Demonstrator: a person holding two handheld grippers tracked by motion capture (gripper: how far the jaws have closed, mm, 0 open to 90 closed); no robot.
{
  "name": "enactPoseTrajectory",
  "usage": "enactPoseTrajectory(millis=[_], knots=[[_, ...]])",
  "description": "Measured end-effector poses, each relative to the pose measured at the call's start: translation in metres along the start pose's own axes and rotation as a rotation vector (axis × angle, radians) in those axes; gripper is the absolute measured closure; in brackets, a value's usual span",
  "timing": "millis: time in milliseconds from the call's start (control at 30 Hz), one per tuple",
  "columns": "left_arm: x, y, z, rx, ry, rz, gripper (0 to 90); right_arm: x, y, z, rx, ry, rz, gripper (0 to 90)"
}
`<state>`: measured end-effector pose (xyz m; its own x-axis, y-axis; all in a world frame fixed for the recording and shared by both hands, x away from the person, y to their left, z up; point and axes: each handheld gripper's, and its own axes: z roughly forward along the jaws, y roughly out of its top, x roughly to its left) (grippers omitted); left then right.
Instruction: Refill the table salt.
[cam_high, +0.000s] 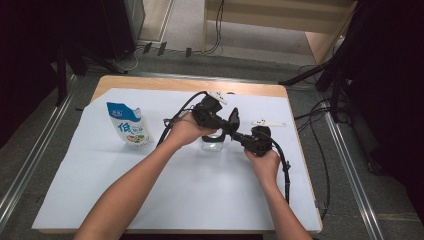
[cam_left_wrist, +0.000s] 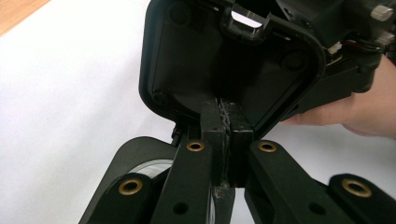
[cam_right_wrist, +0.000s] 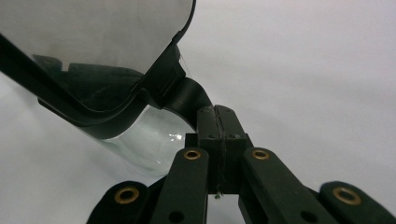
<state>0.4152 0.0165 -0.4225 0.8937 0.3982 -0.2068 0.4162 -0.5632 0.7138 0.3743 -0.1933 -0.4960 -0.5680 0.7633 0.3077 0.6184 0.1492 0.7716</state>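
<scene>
Meeting point: both grippers come together over a clear jar (cam_high: 213, 142) at the middle of the white sheet (cam_high: 100, 190).
Left gripper (cam_high: 233, 121): jaws pressed flat together, nothing between them; in its own view (cam_left_wrist: 227, 140) the tips sit against the right gripper's black body.
Right gripper (cam_high: 239, 137): jaws fully closed on each other, holding nothing; in its own view (cam_right_wrist: 218, 135) the tips lie just beside the jar (cam_right_wrist: 144, 140).
Jar: upright on the sheet, under the grippers, between both hands.
Pouch (cam_high: 128, 125): standing well to the left, apart from the hands.
White piece (cam_high: 268, 123): lying on the sheet beyond the right gripper.
</scene>
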Motion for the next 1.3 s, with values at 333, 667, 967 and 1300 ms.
enactPoseTrajectory(millis=[333,667,967,1300], knots=[[0.002,0.0,0.002,-0.002,-0.007,-0.01,89.3,0.001,0.0,0.0,-0.002,-0.004,-0.005,90.0],[0.001,-0.007,-0.021,-0.045,0.002,-0.026,66.4,-0.001,-0.001,-0.014,-0.01,-0.004,-0.02,84.5],[-0.003,-0.026,-0.038,-0.073,-0.023,-0.075,40.5,0.016,-0.013,-0.036,-0.033,0.014,-0.086,69.7],[-0.017,-0.063,-0.053,-0.068,-0.024,-0.065,42.0,0.033,-0.024,-0.045,-0.008,0.04,-0.1,64.0]])
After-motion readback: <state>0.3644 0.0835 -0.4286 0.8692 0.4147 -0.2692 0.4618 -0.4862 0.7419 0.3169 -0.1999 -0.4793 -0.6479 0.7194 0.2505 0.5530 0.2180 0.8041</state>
